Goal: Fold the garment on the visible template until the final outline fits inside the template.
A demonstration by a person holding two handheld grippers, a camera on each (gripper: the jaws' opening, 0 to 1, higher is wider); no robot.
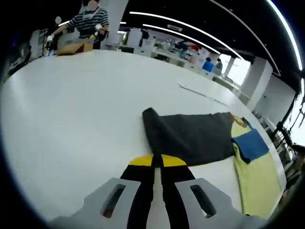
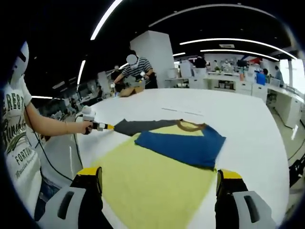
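I am pinching the dark grey sleeve (image 1: 190, 136) of the yellow-and-blue garment (image 2: 157, 176) in my left gripper (image 1: 157, 164); my right gripper (image 2: 159, 183) is hovering open, nearer the body.

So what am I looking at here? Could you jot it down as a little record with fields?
Surface: white table
Garment: T-shirt with yellow body, blue sleeve and dark grey sleeve, spread flat
Left gripper: shut on the edge of the dark grey sleeve
Right gripper: open, above the yellow body
Background: person in striped shirt at the far end
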